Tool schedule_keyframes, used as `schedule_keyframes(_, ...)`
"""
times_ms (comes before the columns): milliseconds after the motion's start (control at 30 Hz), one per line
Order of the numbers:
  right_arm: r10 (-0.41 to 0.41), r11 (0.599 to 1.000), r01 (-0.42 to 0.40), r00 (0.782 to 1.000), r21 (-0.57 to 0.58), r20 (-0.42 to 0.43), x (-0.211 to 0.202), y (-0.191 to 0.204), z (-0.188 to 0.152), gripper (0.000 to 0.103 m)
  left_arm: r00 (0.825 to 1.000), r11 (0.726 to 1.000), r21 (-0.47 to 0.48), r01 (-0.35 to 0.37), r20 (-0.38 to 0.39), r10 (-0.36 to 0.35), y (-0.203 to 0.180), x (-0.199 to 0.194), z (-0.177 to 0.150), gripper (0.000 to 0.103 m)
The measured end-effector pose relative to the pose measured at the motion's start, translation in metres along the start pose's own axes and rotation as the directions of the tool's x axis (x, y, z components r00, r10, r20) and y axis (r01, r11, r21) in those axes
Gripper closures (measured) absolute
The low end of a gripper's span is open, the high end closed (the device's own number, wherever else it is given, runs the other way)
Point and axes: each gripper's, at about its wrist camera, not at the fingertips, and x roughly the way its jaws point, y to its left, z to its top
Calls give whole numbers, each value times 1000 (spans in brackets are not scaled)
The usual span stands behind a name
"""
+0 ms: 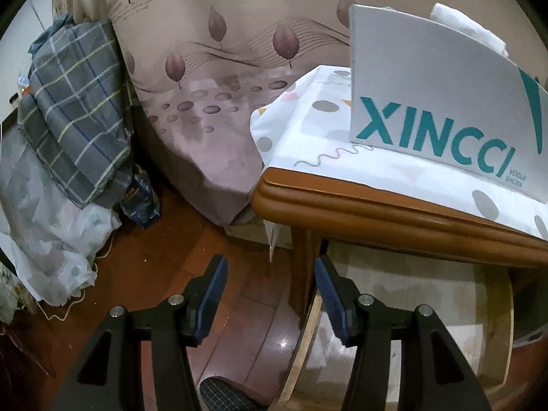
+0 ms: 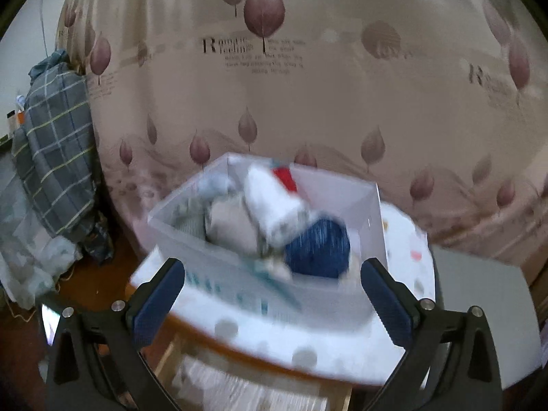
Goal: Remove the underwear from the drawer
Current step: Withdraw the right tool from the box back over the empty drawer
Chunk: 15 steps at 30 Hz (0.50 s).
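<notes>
While both views run from floor to nightstand, the lines go left to right.
Left edge: a plaid quilt leans on a bed draped in leaf-print cloth; pale bedding spills onto the wooden floor.
Open room: bare floor lies between the bedding and the nightstand's rounded wooden edge.
Left gripper: jaws partly apart, nothing between the pads, held over the floor beside the pulled-out drawer.
Drawer: its pale bottom shows bare in the left view; its far end is cut off under the nightstand top.
Box: a white shoe box stands on the dotted cover of the nightstand top.
Underwear: rolled pieces, blue, white, grey and red, lie inside the box, not in the drawer.
Right gripper: released, jaws spread wide, empty, near the box's front wall.
Hard to make out: the right view is smeared, so the box lettering and single garments blur.
Right edge: a grey panel is cut off.
</notes>
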Motion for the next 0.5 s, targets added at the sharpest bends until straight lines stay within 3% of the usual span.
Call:
schedule_keyframes(100, -17, 1000, 17, 1000, -1, -26, -5, -1, -36, 1, 1000, 1000, 12, 7, -2, -7, -4, -2, -2, 48)
schedule_keyframes(333, -16, 992, 31, 994, 126, -112, 7, -16, -123, 1, 1000, 998, 49, 26, 1, -26, -17, -8, -12, 48)
schedule_keyframes(500, -65, 984, 88, 986, 154, -152, 24, -23, -164, 1, 999, 997, 70, 44, -4, -43, -29, -11, -21, 48)
